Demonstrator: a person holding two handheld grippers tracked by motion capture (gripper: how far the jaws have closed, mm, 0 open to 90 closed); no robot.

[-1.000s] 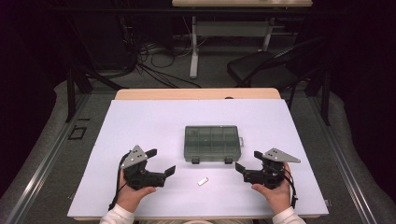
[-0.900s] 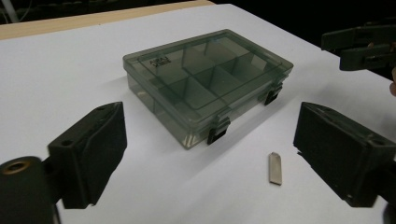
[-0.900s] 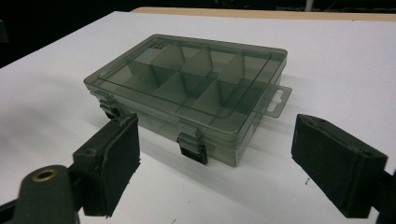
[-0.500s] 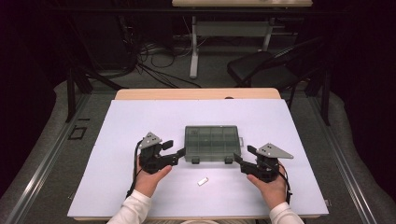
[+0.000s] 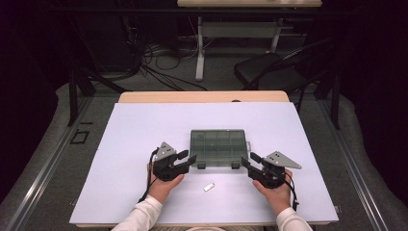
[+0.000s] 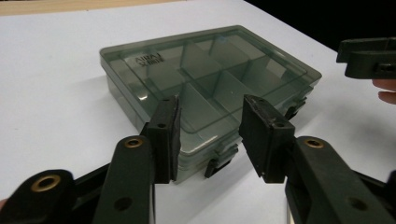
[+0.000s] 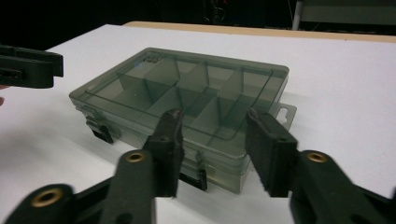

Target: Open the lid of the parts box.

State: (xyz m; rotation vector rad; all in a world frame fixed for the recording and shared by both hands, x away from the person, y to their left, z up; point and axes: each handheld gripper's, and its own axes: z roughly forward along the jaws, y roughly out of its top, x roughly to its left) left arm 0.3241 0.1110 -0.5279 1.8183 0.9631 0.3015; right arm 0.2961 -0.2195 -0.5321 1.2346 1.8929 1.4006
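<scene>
the left gripper [image 6: 210, 135] has just been narrowing its black jaws, which stand apart with a gap between the pads, framing the near front corner of the smoky translucent plastic compartment box [image 6: 205, 79] without pressing on it. the right gripper [image 7: 215, 149] has likewise been closing, its jaws parted before the box's other front corner [image 7: 187, 107], nothing clamped. in the high view the box [image 5: 219, 146] lies lid shut at centre frame, black latches toward the person, the left gripper [image 5: 185, 162] and the right gripper [image 5: 251, 162] just beside its lower corners. a small white oblong piece [image 5: 208, 186] lies below the box. the white tabletop [image 5: 134, 130] has a pale wooden edge [image 5: 202, 96] at the top. beyond, a dark room holds grey floor, tangled cables [image 5: 159, 62] and a black chair [image 5: 269, 67].
</scene>
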